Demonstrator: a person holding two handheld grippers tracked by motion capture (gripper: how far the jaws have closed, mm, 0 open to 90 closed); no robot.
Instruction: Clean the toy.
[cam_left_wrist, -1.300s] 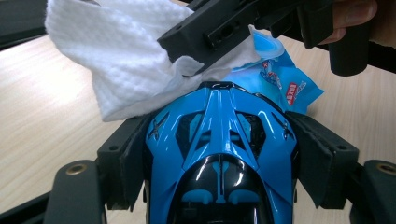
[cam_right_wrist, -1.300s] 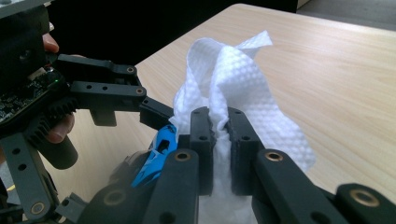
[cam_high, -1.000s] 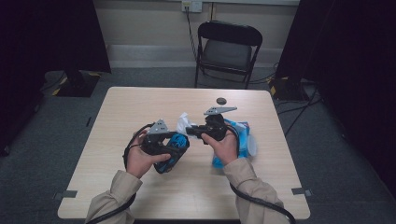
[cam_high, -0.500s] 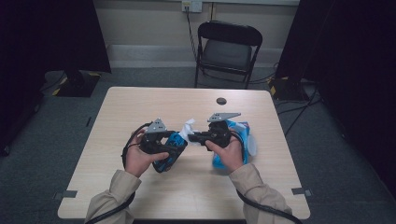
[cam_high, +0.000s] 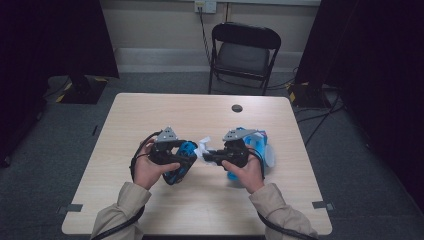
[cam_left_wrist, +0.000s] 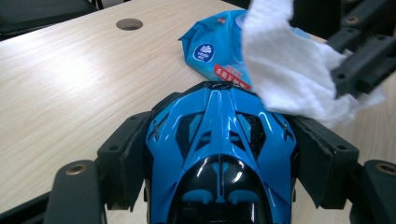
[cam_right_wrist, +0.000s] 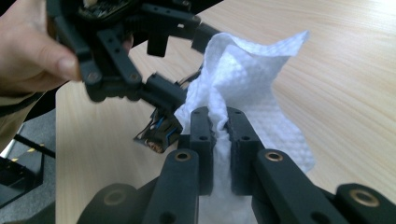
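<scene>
My left gripper (cam_high: 184, 161) is shut on a blue and black toy car (cam_left_wrist: 219, 149), whose body sits between both pads (cam_left_wrist: 126, 158) with its nose pointing away from the camera. My right gripper (cam_right_wrist: 219, 126) is shut on a white wet wipe (cam_right_wrist: 243, 88); in the left gripper view the wipe (cam_left_wrist: 289, 65) hangs just beyond the car's nose on the right. In the high view the wipe (cam_high: 204, 148) lies between the left gripper and my right gripper (cam_high: 207, 156) at mid-table, held just above the wood.
A blue wet-wipe pack (cam_left_wrist: 212, 51) lies on the table behind the car, and in the high view the pack (cam_high: 261, 145) sits by the right hand. A round cable hole (cam_high: 237, 108) marks the table's far side. A black folding chair (cam_high: 245, 50) stands beyond the table.
The right gripper with the wipe has moved left and slightly down, closer to the toy car. The left hand has kept still.
</scene>
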